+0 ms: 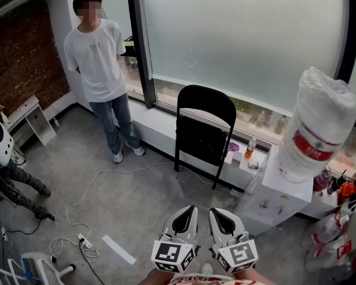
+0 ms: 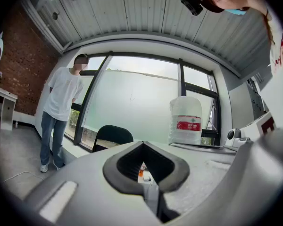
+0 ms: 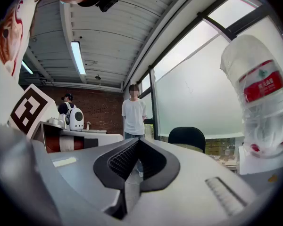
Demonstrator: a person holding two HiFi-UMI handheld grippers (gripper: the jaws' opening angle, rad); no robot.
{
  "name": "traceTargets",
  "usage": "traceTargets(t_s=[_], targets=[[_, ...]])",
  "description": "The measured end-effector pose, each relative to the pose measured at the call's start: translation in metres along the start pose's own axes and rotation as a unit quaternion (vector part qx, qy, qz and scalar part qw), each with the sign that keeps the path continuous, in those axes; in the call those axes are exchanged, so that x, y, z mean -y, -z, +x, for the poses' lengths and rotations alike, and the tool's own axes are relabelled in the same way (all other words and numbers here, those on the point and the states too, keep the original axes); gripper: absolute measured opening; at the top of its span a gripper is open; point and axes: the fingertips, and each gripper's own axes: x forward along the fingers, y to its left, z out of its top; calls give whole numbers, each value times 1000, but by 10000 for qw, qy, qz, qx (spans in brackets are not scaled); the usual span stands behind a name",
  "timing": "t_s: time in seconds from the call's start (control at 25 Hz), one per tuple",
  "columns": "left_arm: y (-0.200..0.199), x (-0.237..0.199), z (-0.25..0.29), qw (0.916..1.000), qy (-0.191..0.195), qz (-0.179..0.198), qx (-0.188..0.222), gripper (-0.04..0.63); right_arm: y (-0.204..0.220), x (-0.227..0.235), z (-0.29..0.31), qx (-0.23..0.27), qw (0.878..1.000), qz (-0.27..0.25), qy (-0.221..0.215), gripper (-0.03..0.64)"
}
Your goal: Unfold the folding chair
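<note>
You hold both tools low at 6 o'clock of the head view, side by side and just apart. The left tool has its jaws pressed together with nothing between them, and the right tool is pressed together and empty too. The folding chair stands at 12 o'clock from them, well apart, black, folded flat and upright against the low ledge under the frosted window. A person in a white shirt and jeans stands at 10 o'clock, beside the window frame. At 2 o'clock a big water bottle sits upside down on a white dispenser. A white cable trails over the grey floor at 9 o'clock.
</note>
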Motion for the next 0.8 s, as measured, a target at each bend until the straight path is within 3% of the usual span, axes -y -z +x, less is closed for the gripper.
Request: traceTargets(t_s=[0.64, 0.8], targets=[[-3, 5, 8, 10000, 21, -26, -6, 0, -4, 5, 0, 42, 10000, -19, -50, 21], [-3, 7, 9, 10000, 23, -40, -24, 2, -10, 4, -2, 125, 9994, -313, -51, 21]])
